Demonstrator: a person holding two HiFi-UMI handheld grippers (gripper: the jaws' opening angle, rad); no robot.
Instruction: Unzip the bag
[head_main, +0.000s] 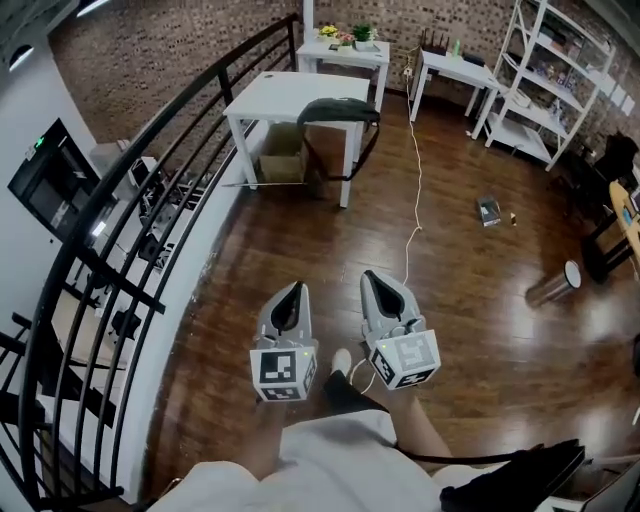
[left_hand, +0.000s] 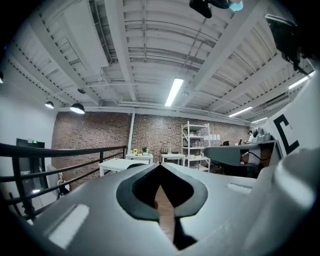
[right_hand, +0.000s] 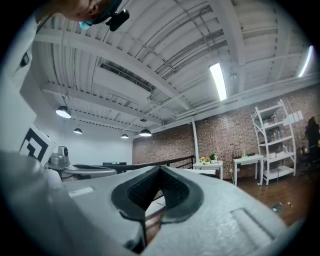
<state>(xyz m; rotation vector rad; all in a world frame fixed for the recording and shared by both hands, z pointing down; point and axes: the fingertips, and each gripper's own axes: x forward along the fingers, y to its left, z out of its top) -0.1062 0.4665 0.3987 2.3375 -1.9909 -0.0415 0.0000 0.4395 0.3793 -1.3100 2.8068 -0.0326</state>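
Bag (head_main: 338, 110), dark with a strap hanging down, lies on the white table (head_main: 268, 98), well ahead of both pairs of jaws. The left gripper (head_main: 292, 291) and the right gripper (head_main: 373, 278) each have their jaws pressed together on nothing. Any print on the bag is too small to read.
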